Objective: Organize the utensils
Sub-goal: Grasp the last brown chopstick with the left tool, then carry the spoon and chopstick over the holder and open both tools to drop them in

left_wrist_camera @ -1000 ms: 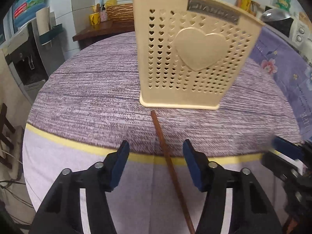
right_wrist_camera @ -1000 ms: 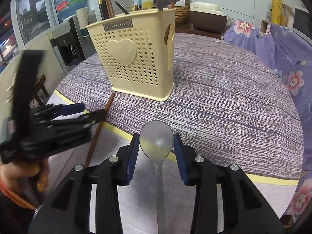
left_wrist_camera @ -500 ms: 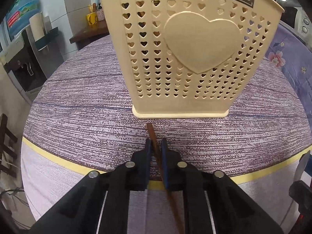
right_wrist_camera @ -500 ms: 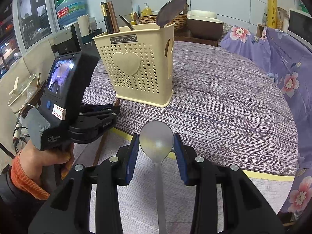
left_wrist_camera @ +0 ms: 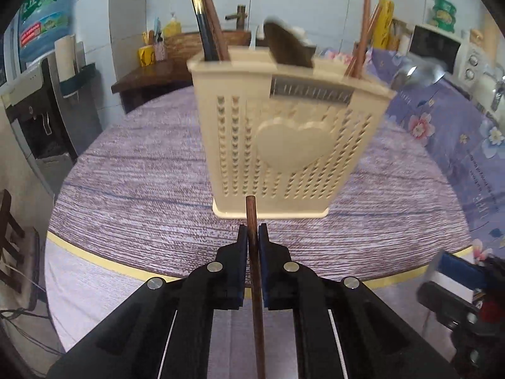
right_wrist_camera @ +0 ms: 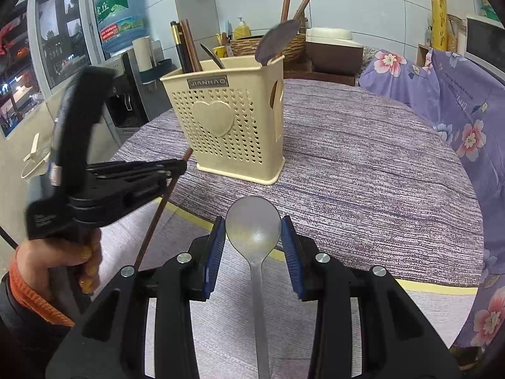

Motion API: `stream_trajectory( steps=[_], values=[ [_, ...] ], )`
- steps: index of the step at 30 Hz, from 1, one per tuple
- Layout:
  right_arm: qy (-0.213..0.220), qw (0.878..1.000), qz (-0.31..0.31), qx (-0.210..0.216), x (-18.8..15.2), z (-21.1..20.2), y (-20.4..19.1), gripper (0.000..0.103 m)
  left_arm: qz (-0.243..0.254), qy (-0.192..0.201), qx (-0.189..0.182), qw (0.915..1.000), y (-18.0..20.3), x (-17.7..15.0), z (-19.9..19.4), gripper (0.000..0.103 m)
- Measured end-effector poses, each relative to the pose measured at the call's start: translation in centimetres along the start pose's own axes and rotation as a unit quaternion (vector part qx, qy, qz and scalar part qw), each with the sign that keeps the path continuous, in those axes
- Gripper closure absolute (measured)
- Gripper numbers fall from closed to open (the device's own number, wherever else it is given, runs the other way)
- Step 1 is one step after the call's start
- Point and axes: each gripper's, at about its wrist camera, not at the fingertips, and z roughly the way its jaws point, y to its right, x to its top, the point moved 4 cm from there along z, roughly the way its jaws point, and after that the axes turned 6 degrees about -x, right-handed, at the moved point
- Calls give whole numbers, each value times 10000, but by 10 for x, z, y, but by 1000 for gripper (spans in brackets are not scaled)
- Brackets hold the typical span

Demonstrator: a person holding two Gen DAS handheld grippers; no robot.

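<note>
A cream plastic utensil holder point(left_wrist_camera: 284, 145) with a heart on its front stands on the round table point(left_wrist_camera: 142, 173); it also shows in the right wrist view point(right_wrist_camera: 227, 132). It holds chopsticks point(left_wrist_camera: 208, 28) and a dark spoon point(left_wrist_camera: 288, 49). My left gripper point(left_wrist_camera: 252, 240) is shut on a brown chopstick point(left_wrist_camera: 254, 268), lifted off the table with its tip near the holder's base. In the right wrist view the left gripper point(right_wrist_camera: 176, 167) holds that chopstick point(right_wrist_camera: 157, 214) tilted. My right gripper point(right_wrist_camera: 253, 230) is shut on a grey metal spoon point(right_wrist_camera: 254, 224), bowl forward, above the table's front edge.
A purple floral cloth point(right_wrist_camera: 457, 101) covers furniture to the right. A water dispenser point(right_wrist_camera: 126, 72) stands at the left, a wicker basket point(right_wrist_camera: 249, 42) and shelf behind the table. A yellow stripe point(left_wrist_camera: 94, 257) marks the tablecloth's rim.
My left gripper closed on the chopstick that lay on the table and lifted it, pulling back from the holder. My right gripper keeps the spoon, nearly still.
</note>
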Motion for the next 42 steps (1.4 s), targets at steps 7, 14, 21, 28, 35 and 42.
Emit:
stream_trajectory(
  steps=[7, 14, 21, 28, 35, 42],
  values=[
    [199, 9989, 153, 390, 17, -30, 2, 66, 66, 698, -298, 9971, 0, 22, -71, 95],
    [370, 9967, 240, 677, 35, -54, 2, 66, -37, 1117, -456, 9927, -8, 32, -114, 95],
    [337, 9970, 180, 680, 38, -53, -7, 66, -22, 1291, -471, 9905, -5, 38, -124, 95],
    [389, 9960, -30, 804, 47, -56, -17, 66, -4, 1397, -577, 9885, -7, 47, -134, 95],
    [1221, 9889, -423, 731, 122, -89, -31, 66, 34, 1990, -798, 9767, -8, 117, -177, 95],
    [1892, 9797, -559, 348, 204, -93, -42, 66, -173, 2480, -714, 9660, -14, 191, -182, 95]
  ],
)
